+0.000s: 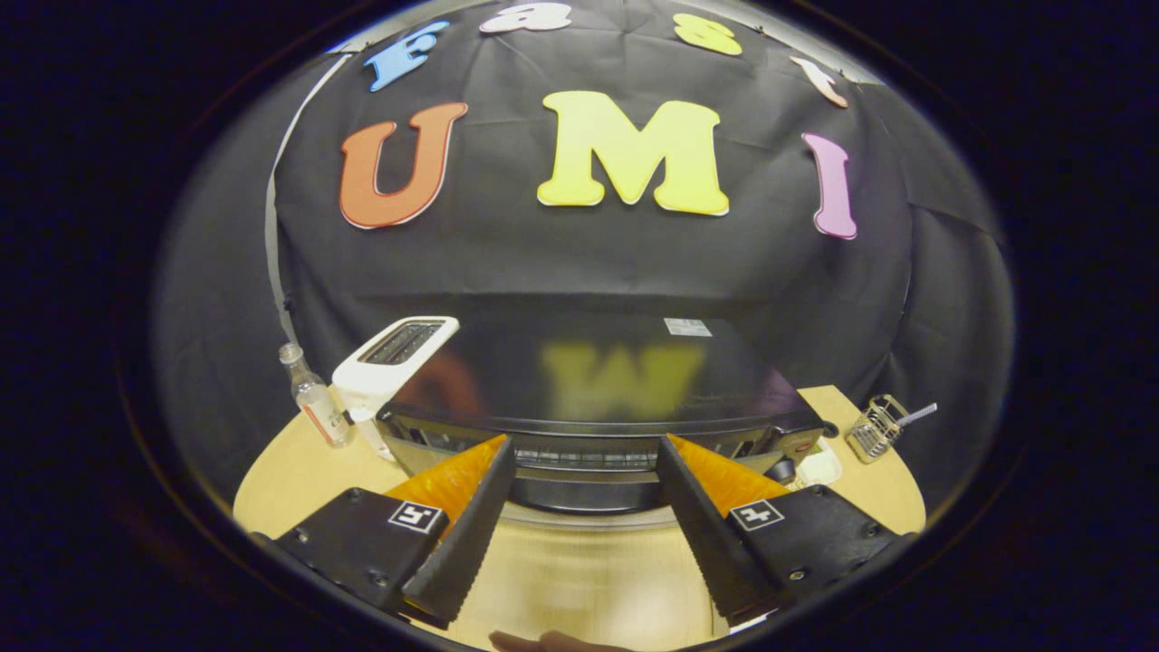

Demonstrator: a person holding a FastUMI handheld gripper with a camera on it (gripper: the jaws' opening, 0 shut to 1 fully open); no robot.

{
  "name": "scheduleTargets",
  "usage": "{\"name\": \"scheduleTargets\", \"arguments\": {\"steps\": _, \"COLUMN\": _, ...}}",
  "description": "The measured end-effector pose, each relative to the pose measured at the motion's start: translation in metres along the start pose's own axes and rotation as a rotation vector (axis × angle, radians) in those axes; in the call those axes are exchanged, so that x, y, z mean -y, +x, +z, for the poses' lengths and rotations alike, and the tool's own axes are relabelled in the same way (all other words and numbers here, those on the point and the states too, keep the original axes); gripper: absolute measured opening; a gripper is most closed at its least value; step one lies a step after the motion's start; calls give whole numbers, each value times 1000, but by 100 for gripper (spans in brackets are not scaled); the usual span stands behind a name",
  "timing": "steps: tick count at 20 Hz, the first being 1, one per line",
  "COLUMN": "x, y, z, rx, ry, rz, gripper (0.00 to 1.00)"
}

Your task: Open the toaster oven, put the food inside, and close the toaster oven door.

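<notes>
While the gripper (587,453) hangs spread and empty before the toaster oven (598,398), note, left to right: bottle (314,397), white toaster (391,360), wire basket (876,427). Door apparently shut; food unseen. Risk: fingertips slip off the top front edge if misaligned

Your view: dim booth, light falling from above and in front. Glossy top of toaster oven (598,371) acts as mirror, throwing back blurred yellow and orange shapes from wall. Pale counter (579,580) brightest surface, faint sheen between your tongs (585,453), which stand spread wide apart, gripping nothing. Fisheye bends counter rim and wall folds toward edges. Centre sharp; white toaster (389,362), clear bottle (312,394), wire basket (876,427) softer, slightly smeared.
</notes>
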State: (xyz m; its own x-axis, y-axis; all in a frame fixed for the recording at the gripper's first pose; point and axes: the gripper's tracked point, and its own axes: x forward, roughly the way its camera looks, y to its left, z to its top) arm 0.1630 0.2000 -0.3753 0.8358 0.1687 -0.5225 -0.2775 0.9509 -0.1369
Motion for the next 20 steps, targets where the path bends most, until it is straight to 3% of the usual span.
{"name": "scheduleTargets", "arguments": {"steps": 7, "x": 0, "y": -28, "z": -31, "rx": 28, "ry": -37, "rz": 44, "gripper": 100}}
{"name": "scheduleTargets", "arguments": {"steps": 20, "x": -1, "y": -66, "z": -114, "rx": 27, "ry": -100, "rz": 40, "gripper": 100}}
